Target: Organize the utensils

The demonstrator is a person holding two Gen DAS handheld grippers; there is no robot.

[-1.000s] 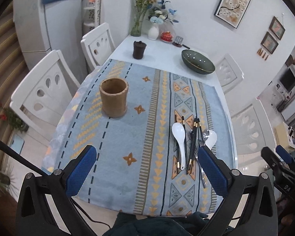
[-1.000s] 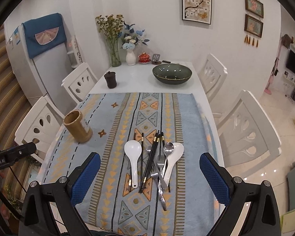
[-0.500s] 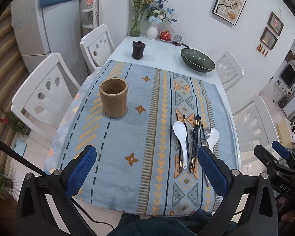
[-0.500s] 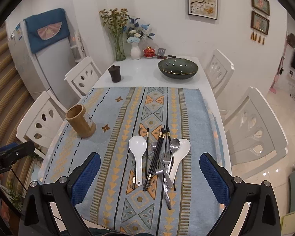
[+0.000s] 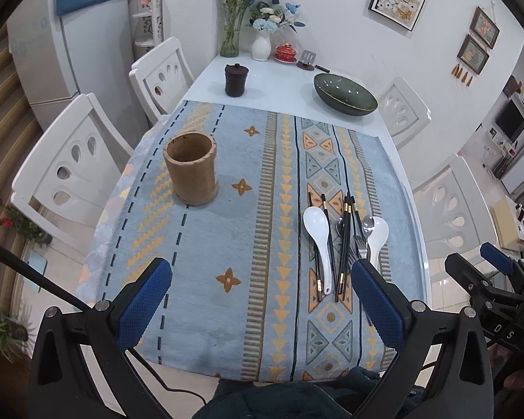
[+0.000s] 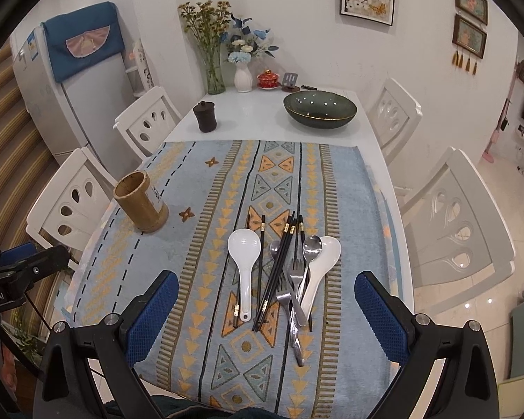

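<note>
A heap of utensils lies on the patterned cloth: a white ceramic spoon [image 6: 244,248], black chopsticks [image 6: 276,269], metal forks [image 6: 296,276], metal spoons [image 6: 311,246] and a second white spoon [image 6: 326,255]. An empty bamboo holder [image 6: 140,200] stands upright at the left. My right gripper [image 6: 266,302] hovers open above the near end of the heap. My left gripper [image 5: 262,295] is open over the cloth, with the holder [image 5: 191,169] ahead left and the white spoon [image 5: 317,223] and chopsticks [image 5: 346,234] ahead right.
A dark green bowl [image 6: 319,109] and a small dark lidded pot [image 6: 205,116] sit on the bare white table [image 6: 255,122] beyond the cloth. Vases with flowers [image 6: 242,70] stand at the far end. White chairs [image 6: 454,216] flank both sides.
Both grippers have moved slightly nearer over the table; the utensils and holder look a little larger and have not moved on the cloth.
</note>
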